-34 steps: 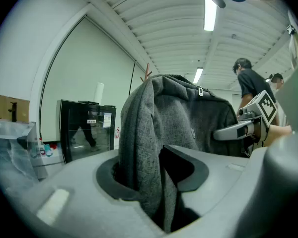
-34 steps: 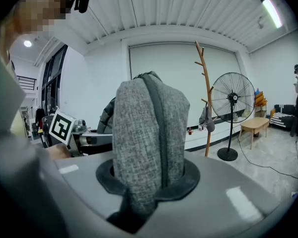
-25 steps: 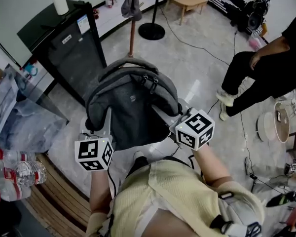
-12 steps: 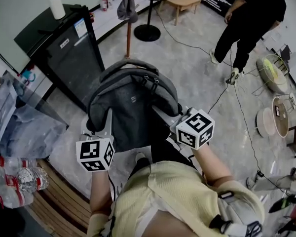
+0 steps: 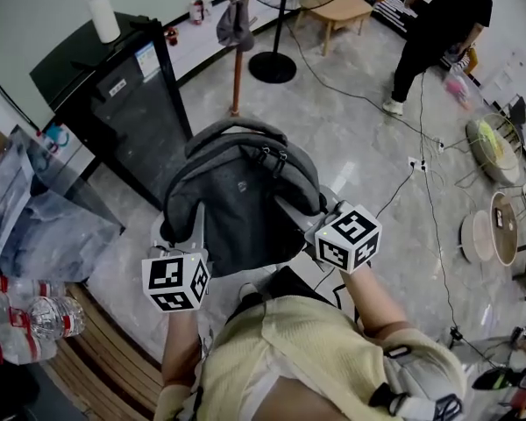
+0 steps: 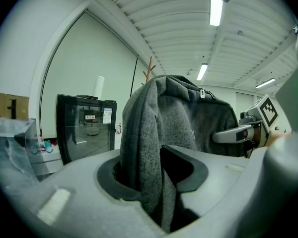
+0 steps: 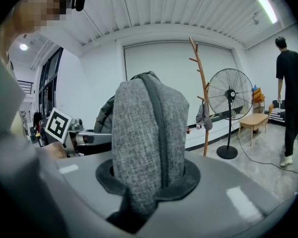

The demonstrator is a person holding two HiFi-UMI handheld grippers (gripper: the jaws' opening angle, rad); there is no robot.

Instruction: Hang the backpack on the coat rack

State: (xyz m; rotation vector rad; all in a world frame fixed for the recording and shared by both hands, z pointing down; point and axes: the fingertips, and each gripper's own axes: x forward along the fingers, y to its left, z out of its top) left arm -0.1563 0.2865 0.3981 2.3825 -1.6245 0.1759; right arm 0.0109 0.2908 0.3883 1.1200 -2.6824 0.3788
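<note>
I hold a grey backpack (image 5: pixel 241 200) up between both grippers, above the floor. My left gripper (image 5: pixel 188 231) is shut on the bag's left side fabric (image 6: pixel 144 133), which bunches between the jaws (image 6: pixel 154 177). On the other side my right gripper (image 5: pixel 302 213) is shut on a zipped fold of the bag (image 7: pixel 149 128), pinched in its jaws (image 7: pixel 149 182). The top handle (image 5: pixel 232 128) arches at the far end of the bag. Ahead stands the wooden coat rack (image 5: pixel 238 60), with a grey cap hanging on it (image 7: pixel 203 117); its branches show over the bag (image 6: pixel 150 68).
A black glass-door fridge (image 5: pixel 131 103) with a white roll (image 5: pixel 103 14) on top stands left of the rack. A standing fan (image 7: pixel 231 95) and a wooden stool (image 5: pixel 337 11) are right of it. A person in black (image 5: pixel 438 24) is at the back right. Cables cross the floor (image 5: pixel 421 174). Bags and water bottles (image 5: pixel 35 310) lie at my left.
The backpack and both grippers have edged forward toward the coat rack. The person in black has walked from the right side to the back right.
</note>
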